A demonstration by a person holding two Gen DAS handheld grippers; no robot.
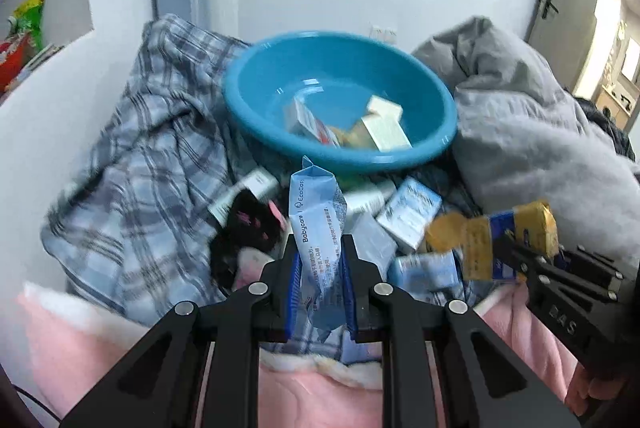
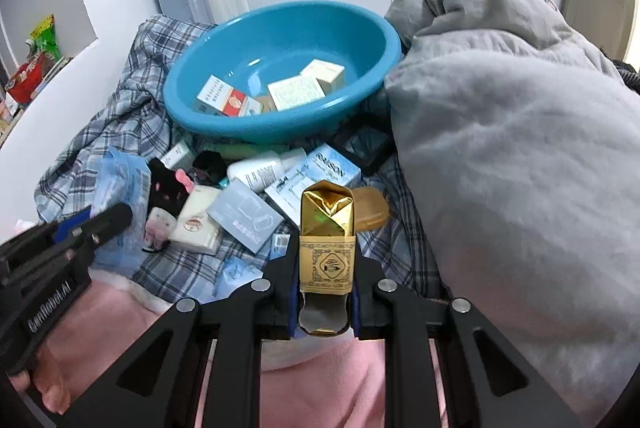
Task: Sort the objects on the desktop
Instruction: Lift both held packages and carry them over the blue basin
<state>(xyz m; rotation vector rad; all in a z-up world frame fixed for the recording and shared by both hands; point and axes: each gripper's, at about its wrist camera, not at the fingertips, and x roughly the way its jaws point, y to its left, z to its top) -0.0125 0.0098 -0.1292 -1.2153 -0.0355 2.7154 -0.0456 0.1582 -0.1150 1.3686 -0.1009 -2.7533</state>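
L claw (image 1: 319,252) is clamped on a light-blue wipes pack (image 1: 318,212); pack stands upright btwn the blue pads, top end poking above the fingers, bottom end hanging below them. It's off the pile, in front of the blue basin (image 1: 280,132).

R claw (image 2: 326,260) is closed tight on a gold foil pack (image 2: 327,240) w/ a patterned paper band; crumpled gold top sticks up past the fingertips, dark open bottom shows below the pads. In the L view the same gold pack (image 1: 496,240) sits in the R claw at lower right, lying roughly sideways in that view, clear of the pile.

Just beyond both claws: heap of small stuff on a blue-grey plaid cloth (image 2: 120,132) – pale-blue boxes (image 2: 316,176), a white bottle (image 2: 260,170) on its side, a white soap-like box (image 2: 198,224), a black item w/ pink bits (image 2: 168,188), a round tan lid (image 2: 372,208). More details too blurry to read.

Behind the heap, the basin rests on the cloth, tilted toward camera. Inside: a red-and-white box (image 2: 224,100), two cream boxes (image 2: 296,92) and a few smaller ones.

R of basin & heap: big grey quilt (image 2: 500,108), touching the basin rim. Pink blanket (image 2: 320,388) under the claws in the foreground. A hand (image 2: 48,392) shows at lower left in the R view, holding the L claw's handle.
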